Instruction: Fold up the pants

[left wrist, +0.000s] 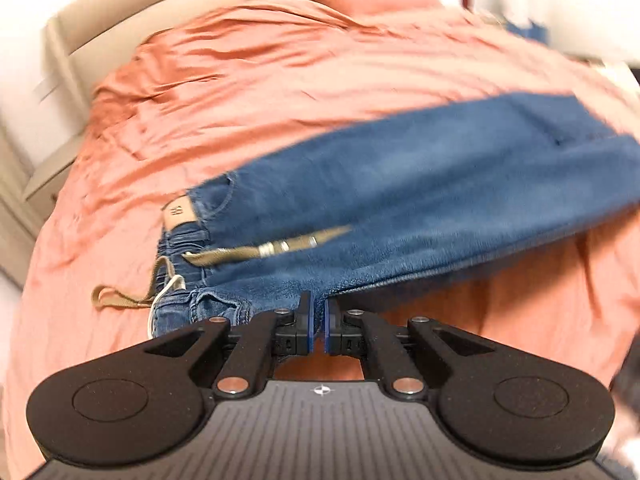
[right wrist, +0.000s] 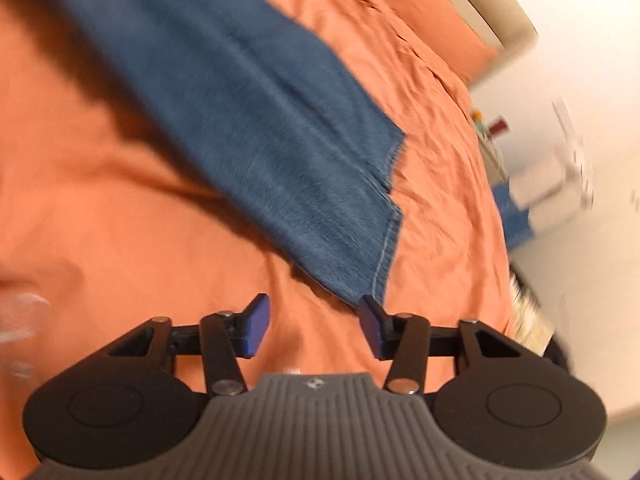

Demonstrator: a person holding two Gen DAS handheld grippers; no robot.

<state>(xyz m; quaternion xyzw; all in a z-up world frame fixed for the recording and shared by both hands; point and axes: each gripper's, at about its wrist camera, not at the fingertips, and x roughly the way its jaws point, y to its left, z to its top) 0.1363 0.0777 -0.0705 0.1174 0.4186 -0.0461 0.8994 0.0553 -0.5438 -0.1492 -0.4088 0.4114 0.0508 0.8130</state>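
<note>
Left gripper [left wrist: 318,320] is clamped on the jeans [left wrist: 400,200] near the waistband; right gripper [right wrist: 314,326] gapes half-wide, empty, by the leg hem. Jeans lie halved lengthwise across the orange bedspread [left wrist: 280,80], cross-folds still to do imo

Orange-sheeted bed [left wrist: 280,80], beige headboard [left wrist: 160,4], white wall [right wrist: 580,20]
</note>
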